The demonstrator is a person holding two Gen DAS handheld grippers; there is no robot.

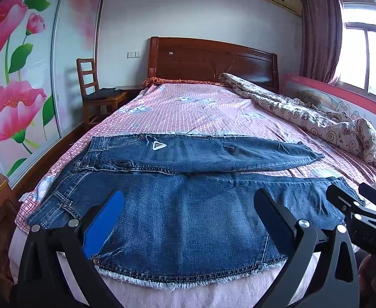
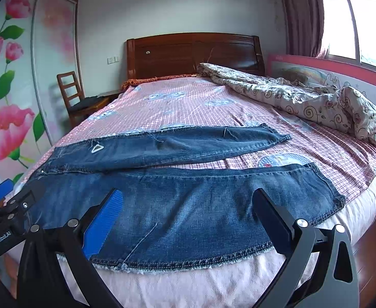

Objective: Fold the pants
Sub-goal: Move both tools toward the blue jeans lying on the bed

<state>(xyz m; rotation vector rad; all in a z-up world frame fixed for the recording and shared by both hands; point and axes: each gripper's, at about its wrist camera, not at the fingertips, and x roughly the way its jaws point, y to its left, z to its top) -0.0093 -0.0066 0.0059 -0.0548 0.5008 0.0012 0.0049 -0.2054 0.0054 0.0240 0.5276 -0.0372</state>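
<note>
A pair of dark blue jeans (image 1: 188,218) lies flat across the pink checked bed (image 1: 188,113), waist to the left and both legs running right. The far leg (image 1: 213,154) angles away from the near leg (image 2: 188,200), whose frayed edge lies along the bed's front edge. My left gripper (image 1: 189,193) hovers open over the near leg toward the waist, nothing between its fingers. My right gripper (image 2: 188,192) hovers open over the same leg nearer the cuff, also empty. Each gripper shows in the other's view: the right gripper (image 1: 352,190) and the left gripper (image 2: 16,192).
A crumpled floral quilt (image 2: 316,100) lies along the bed's right side by a pink guard rail (image 2: 342,69). Behind is the wooden headboard (image 1: 213,59). A wooden chair (image 1: 95,95) and a flower-printed wardrobe (image 1: 21,77) stand to the left.
</note>
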